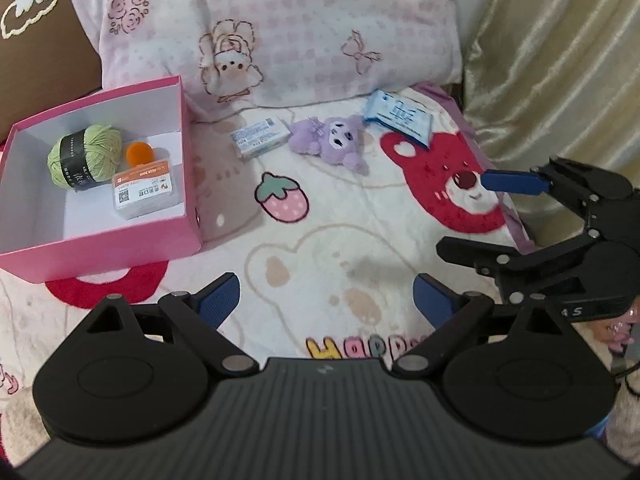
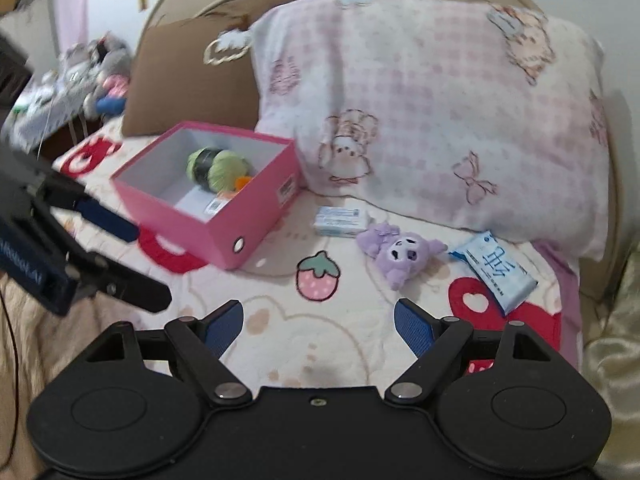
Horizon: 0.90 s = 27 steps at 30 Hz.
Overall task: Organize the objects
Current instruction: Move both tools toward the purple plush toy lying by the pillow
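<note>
A bed (image 1: 340,240) spread with a cream cartoon-print blanket is shown mid-tidy, backed by a large pink-checked pillow (image 1: 280,28) and a brown cushion (image 2: 188,80). An open pink cardboard box (image 1: 120,244) is seen at the left of the blanket, and three things are already held in it: a green ball of yarn with a black band (image 1: 84,156), a small white carton with an orange label (image 1: 144,192) and a round orange piece (image 1: 139,153) whose nature cannot be told.

Three things are left on the blanket in a row just below the pillow, well apart from the box: a blue-and-white soft packet (image 1: 400,116) at the right, a small purple plush toy (image 1: 332,142) in the middle, and a small white-and-blue rectangular carton (image 1: 260,136) nearest the box. The sorting is judged to be about half done.

The left gripper (image 1: 326,300) is held over bare blanket, its jaws spread wide and nothing gripped. The right gripper (image 2: 318,320) is likewise kept wide open and empty, pointed toward the plush toy and the packet, none of which is yet touched.
</note>
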### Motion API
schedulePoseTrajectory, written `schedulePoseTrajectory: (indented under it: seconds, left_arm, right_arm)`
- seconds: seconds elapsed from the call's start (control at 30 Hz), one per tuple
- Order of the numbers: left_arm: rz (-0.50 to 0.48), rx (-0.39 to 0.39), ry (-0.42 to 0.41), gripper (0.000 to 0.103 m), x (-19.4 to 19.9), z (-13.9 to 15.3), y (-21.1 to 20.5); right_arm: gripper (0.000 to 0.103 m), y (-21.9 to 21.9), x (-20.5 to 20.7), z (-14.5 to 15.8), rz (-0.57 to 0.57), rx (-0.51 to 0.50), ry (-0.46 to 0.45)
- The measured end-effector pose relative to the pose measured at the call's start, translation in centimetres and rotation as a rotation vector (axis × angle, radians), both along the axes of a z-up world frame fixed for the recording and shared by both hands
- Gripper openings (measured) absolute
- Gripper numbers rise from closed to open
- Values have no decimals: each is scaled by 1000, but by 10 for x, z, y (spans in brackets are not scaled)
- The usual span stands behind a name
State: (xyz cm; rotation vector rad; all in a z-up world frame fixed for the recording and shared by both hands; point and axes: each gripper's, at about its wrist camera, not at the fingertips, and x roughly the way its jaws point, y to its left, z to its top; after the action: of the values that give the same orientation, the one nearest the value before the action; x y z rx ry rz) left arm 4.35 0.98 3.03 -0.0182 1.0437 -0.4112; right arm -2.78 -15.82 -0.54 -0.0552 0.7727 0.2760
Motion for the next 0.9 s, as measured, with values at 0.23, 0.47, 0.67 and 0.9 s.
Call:
schedulePoseTrajectory:
  seconds: [0.23,0.47,0.67,0.9]
  left_arm:
    - [62,-20,7,94,34,-25,-4]
    - [74,-61,-44,93,67,-44,-16]
    - [107,-49,-94,93,97,-54,-29]
    - [118,-86,-106,90,141,-71,-43]
  right_arm:
    - [86,-30,23,-6,-76,109,16]
    - [86,-52,54,-10,-173,182,67]
    - [86,-69,95,-31,-265,283,243]
    - [86,-84,130,-52,-379,340,323]
